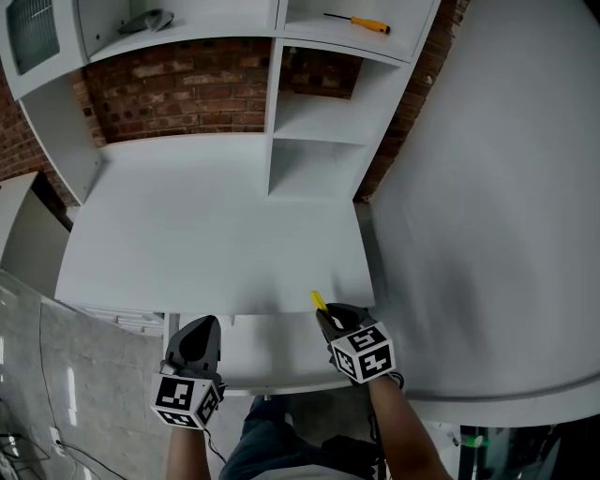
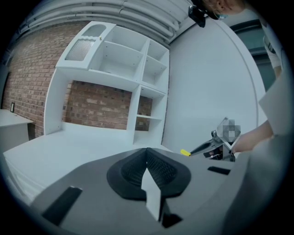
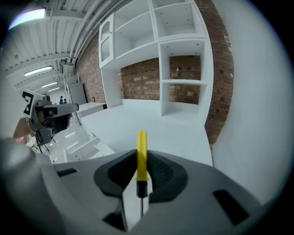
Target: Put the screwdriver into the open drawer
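Observation:
My right gripper [image 1: 333,317] is shut on a screwdriver with a yellow handle [image 1: 319,301]. The handle sticks out past the fingertips [image 3: 141,151], and the thin shaft runs back between the pads. It hovers over the front right edge of the white desk [image 1: 206,244], just above the open drawer [image 1: 272,354]. My left gripper [image 1: 200,332] hangs at the drawer's left end, shut with nothing in it [image 2: 148,161]. In the left gripper view, the right gripper [image 2: 212,148] and the yellow handle [image 2: 185,152] appear to the right.
A white shelf unit [image 1: 319,122] stands at the back of the desk against a brick wall. A second screwdriver with an orange handle [image 1: 361,22] lies on its top right shelf, and a grey object [image 1: 148,21] on the top left. A white wall [image 1: 487,206] runs along the right.

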